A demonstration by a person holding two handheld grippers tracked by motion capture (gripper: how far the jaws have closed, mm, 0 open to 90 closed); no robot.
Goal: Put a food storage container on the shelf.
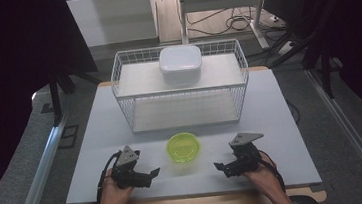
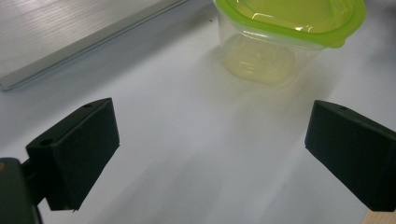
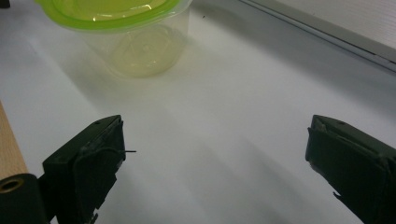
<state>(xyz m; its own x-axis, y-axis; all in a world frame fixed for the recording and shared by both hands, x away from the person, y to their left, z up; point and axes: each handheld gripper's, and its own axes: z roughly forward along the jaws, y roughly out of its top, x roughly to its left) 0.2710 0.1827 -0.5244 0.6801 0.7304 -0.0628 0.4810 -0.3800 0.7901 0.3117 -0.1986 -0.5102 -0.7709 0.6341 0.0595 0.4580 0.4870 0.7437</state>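
Near the front edge of the white surface (image 1: 281, 122), midway between our two hands, stands the green-lidded container (image 1: 183, 147), a clear tub with its lime lid seated on top; it rests upright and nothing touches it. To its left we hold the left gripper (image 1: 154, 173), lying low over the surface and pointing inward toward the container, its jaws spread wide with only bare surface between them, as the left gripper view confirms, where the container (image 2: 285, 35) sits ahead and apart from the jaws. To its right we hold the right gripper (image 1: 219, 167), likewise pointing inward, its jaws also standing wide and empty; in the right gripper view the container (image 3: 126, 37) appears ahead at upper left, clear of both jaws. Behind the container, farther back on the surface, stands a white wire basket (image 1: 126, 77), and on its upper level rests a white lidded box (image 1: 181, 64), well apart from both grippers.
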